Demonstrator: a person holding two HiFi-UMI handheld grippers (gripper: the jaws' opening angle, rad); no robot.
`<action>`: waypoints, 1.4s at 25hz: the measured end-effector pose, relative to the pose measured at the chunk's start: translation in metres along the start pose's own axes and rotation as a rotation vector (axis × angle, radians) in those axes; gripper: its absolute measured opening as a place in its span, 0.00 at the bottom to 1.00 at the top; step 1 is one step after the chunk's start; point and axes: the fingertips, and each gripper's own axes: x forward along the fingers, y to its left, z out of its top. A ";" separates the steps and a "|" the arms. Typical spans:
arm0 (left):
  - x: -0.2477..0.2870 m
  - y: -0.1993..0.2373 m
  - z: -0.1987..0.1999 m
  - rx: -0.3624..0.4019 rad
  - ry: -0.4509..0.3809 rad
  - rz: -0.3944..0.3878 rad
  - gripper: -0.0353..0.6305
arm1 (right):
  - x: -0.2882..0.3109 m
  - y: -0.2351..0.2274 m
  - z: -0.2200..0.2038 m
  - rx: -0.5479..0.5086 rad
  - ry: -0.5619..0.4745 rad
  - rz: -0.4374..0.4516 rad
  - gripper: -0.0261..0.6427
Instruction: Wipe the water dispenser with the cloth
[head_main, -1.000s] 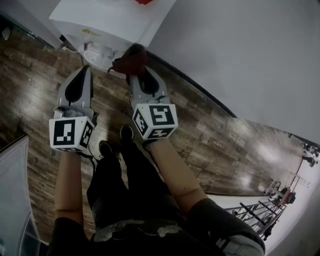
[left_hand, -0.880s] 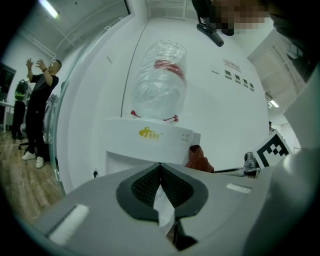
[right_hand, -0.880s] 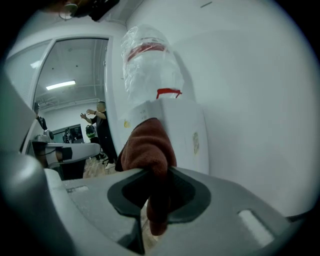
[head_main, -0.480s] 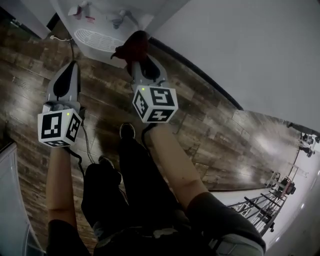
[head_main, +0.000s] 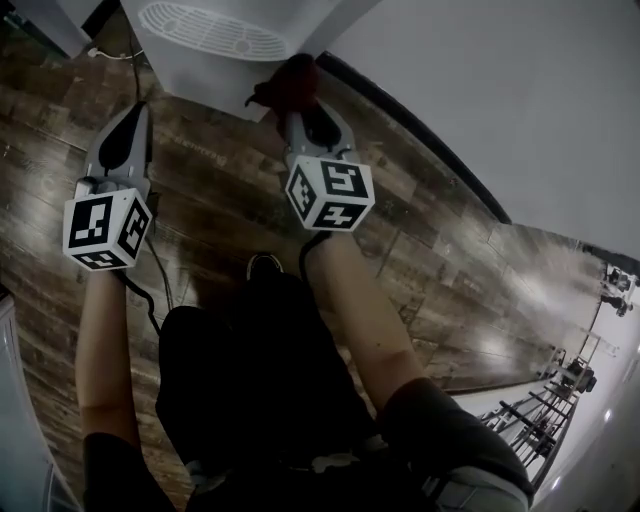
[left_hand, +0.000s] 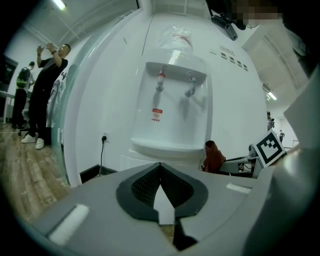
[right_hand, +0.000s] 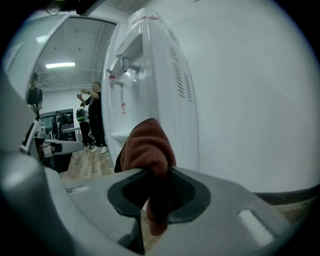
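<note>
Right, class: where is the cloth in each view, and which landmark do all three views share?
Head view: cloth at top centre, at the right gripper's tips, by the dispenser's base.
Left gripper view: cloth right of centre, beside the dispenser's lower right corner.
Right gripper view: cloth at centre, clamped in the jaws.
Shared landmark: the white dispenser.

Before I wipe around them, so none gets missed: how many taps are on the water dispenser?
2. Side by side on the water dispenser front: a red-marked tap, a plain tap beside it. None looks hidden.
</note>
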 end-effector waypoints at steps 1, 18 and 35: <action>0.004 0.003 -0.010 0.006 -0.003 -0.001 0.08 | 0.005 0.000 -0.009 -0.006 -0.002 0.004 0.13; 0.052 0.025 -0.143 -0.019 -0.031 -0.083 0.08 | 0.086 -0.014 -0.189 -0.019 0.156 0.059 0.13; 0.034 0.032 -0.101 0.121 -0.110 -0.061 0.08 | 0.049 0.034 -0.081 -0.204 -0.105 0.135 0.13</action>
